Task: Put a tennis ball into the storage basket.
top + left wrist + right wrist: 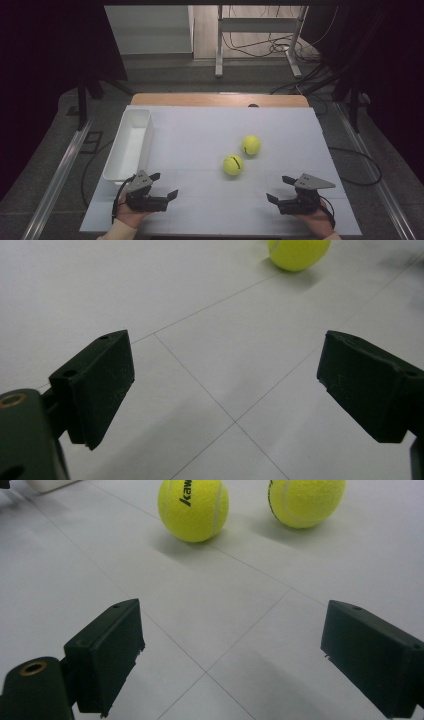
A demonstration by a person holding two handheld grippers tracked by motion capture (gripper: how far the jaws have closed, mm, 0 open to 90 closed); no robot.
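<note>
Tennis balls (233, 164) (250, 145) | light, fuzzy, springy, apt to roll | grip across the middle | left tongs (166, 186), right tongs (280, 188) wide open, empty, on worktop (210, 130)

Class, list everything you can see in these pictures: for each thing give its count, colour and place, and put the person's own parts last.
Tennis balls: two, yellow-green, mid-table, close together but apart; near ball, far ball.
Tray: one, white, long, at the table's left edge, nothing visible inside.
Table: one, white top with thin seams, a wooden strip along its far edge.
Frame: one, pale metal, on the floor beyond the table, cables beside it.
Left gripper: one, black with a grey plate, near left, jaws open.
Right gripper: one, black with a grey plate, near right, jaws open.
Hands: two, at the bottom edge, one holding each gripper.
</note>
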